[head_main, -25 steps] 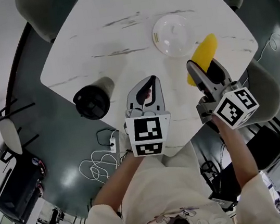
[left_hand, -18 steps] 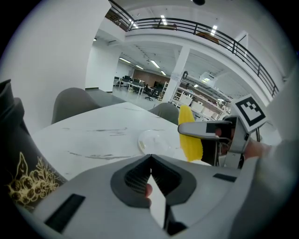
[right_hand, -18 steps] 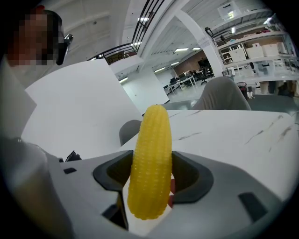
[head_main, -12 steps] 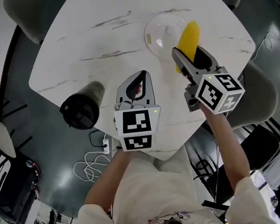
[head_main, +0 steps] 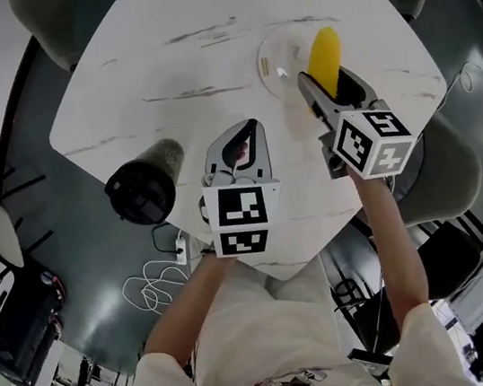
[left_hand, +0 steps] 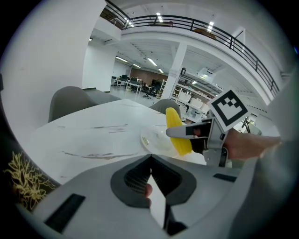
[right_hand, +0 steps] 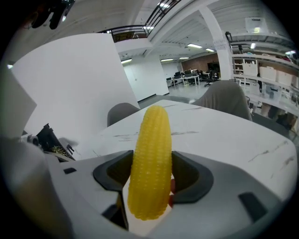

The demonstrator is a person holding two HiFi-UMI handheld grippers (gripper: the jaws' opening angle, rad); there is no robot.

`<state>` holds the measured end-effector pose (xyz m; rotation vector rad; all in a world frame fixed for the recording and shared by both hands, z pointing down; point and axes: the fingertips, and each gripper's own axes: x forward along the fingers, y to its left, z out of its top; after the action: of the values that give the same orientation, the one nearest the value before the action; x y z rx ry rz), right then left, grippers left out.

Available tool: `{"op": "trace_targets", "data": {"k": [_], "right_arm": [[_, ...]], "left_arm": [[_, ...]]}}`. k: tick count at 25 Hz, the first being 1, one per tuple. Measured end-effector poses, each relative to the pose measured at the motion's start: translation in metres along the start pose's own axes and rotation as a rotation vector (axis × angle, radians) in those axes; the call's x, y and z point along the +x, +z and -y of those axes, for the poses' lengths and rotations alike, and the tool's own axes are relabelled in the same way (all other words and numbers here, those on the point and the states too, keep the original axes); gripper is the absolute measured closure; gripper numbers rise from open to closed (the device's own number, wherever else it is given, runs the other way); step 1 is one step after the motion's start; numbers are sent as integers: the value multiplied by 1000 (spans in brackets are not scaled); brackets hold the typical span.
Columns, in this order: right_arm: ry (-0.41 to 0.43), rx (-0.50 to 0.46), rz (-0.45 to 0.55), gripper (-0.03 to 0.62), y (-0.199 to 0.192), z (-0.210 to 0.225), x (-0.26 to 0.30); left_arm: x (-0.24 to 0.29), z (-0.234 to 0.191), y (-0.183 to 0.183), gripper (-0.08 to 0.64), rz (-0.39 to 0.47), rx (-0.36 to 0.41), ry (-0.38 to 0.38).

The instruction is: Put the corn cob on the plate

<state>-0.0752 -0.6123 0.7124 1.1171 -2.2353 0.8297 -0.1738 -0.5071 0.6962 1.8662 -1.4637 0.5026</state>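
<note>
The yellow corn cob [head_main: 323, 56] is clamped between the jaws of my right gripper [head_main: 326, 83] and reaches over the right part of the clear glass plate [head_main: 280, 61] on the white marble table [head_main: 165, 54]. In the right gripper view the corn cob [right_hand: 149, 158] stands upright in the right gripper [right_hand: 148, 186]. My left gripper [head_main: 250, 130] hovers near the table's front, shut with nothing in it. The left gripper view shows the left gripper [left_hand: 150, 163], the corn cob [left_hand: 177, 130] and the plate [left_hand: 153, 140].
A black round container [head_main: 140, 192] with a gold pattern stands at the table's left edge. Grey chairs [head_main: 442, 169] ring the table. White cables [head_main: 161, 287] lie on the dark floor below the front edge.
My right gripper has carried the corn cob left and away from me, from beside the plate to over its right part. The left gripper has barely moved.
</note>
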Motion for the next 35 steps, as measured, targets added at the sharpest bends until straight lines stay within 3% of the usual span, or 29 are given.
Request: {"op": "trace_targets", "data": {"k": [15,24,35], "right_arm": [[-46,-77,-153,333,-11,0,34],[-34,-95,-75,333,13,-3,28],[-26,-60,29,333,30,-20,-19]], "left_arm": [[3,-3,-12,552,-18,-14,2],[0,5,-10,552,1,-32,-2],[-24,17,15,552,37,6,1]]}}
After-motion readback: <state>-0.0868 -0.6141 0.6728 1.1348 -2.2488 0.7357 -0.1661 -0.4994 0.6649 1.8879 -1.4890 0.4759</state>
